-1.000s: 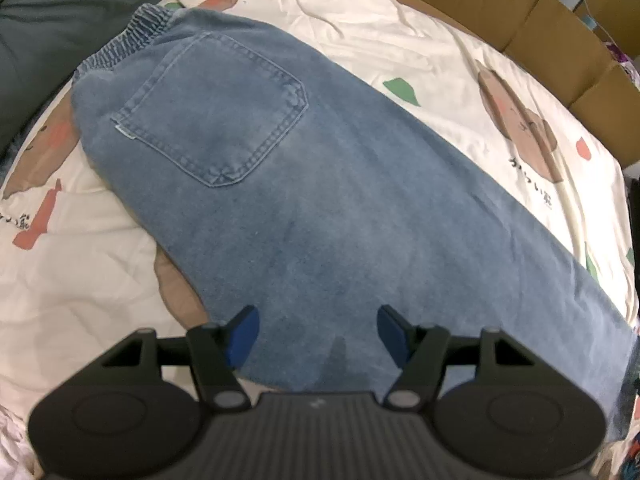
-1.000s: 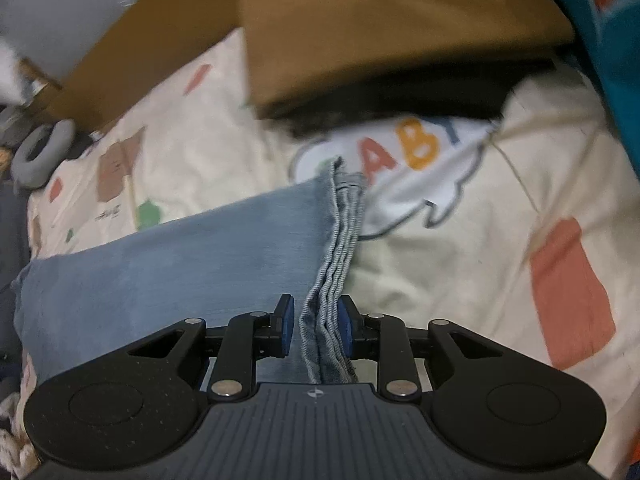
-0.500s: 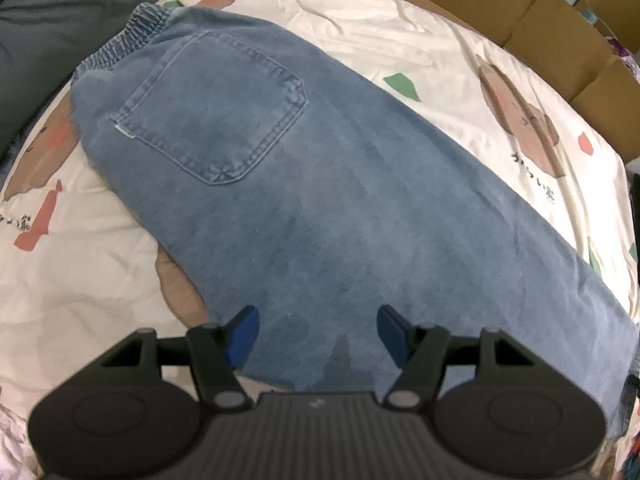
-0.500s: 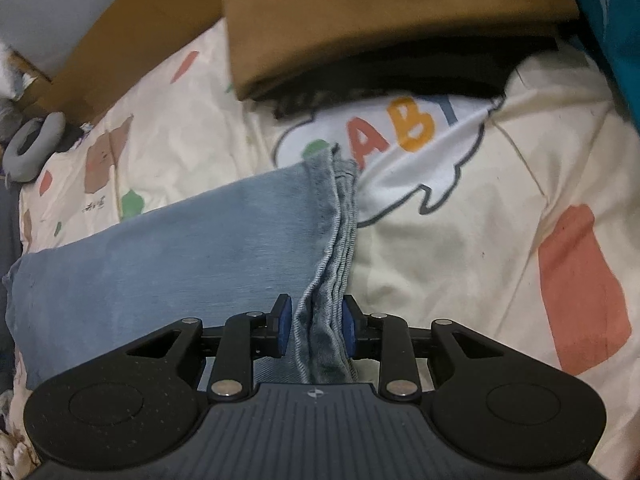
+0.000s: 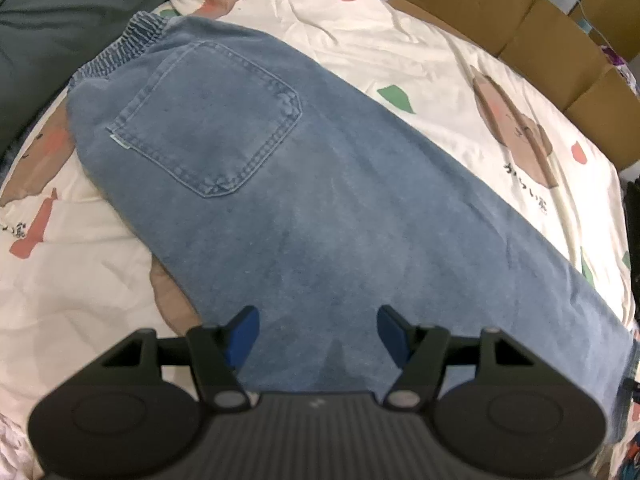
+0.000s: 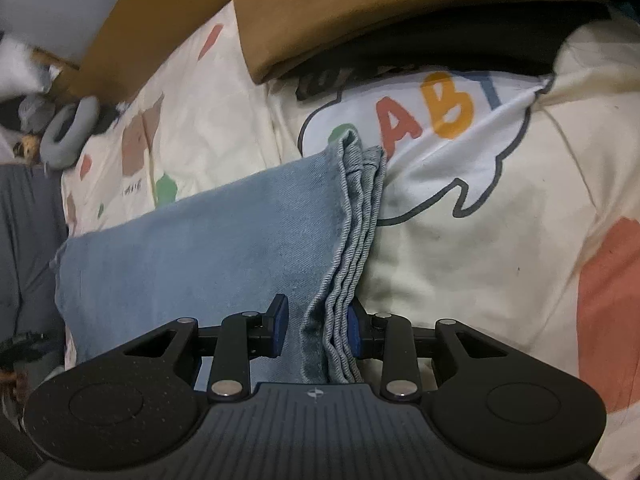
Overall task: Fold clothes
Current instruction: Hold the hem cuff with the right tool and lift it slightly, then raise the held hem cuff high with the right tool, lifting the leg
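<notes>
Blue jeans [image 5: 320, 200] lie folded lengthwise on the printed bedsheet [image 5: 440, 80], back pocket up and elastic waistband at the far left. My left gripper [image 5: 318, 330] hovers open over the thigh part, nothing between its pads. In the right wrist view the stacked leg hems [image 6: 356, 208] run toward me between the jaws of my right gripper [image 6: 316, 326]. Those jaws are opening: the hems lean on the right pad and a gap shows at the left pad. The cuffs rest on the sheet beside a white cloth [image 6: 440, 152] with coloured letters.
Cardboard boxes [image 5: 520, 20] line the far edge of the bed, and a dark grey cushion [image 5: 60, 8] lies at the upper left. Beyond the hems sits a brown folded garment [image 6: 400, 8] on a black one [image 6: 440, 52]. A grey ring [image 6: 68, 132] lies far left.
The right gripper's jaws have widened around the hems, and it has sunk and tipped downward so the cuffs settle onto the sheet. The left gripper and the jeans' upper part have not moved.
</notes>
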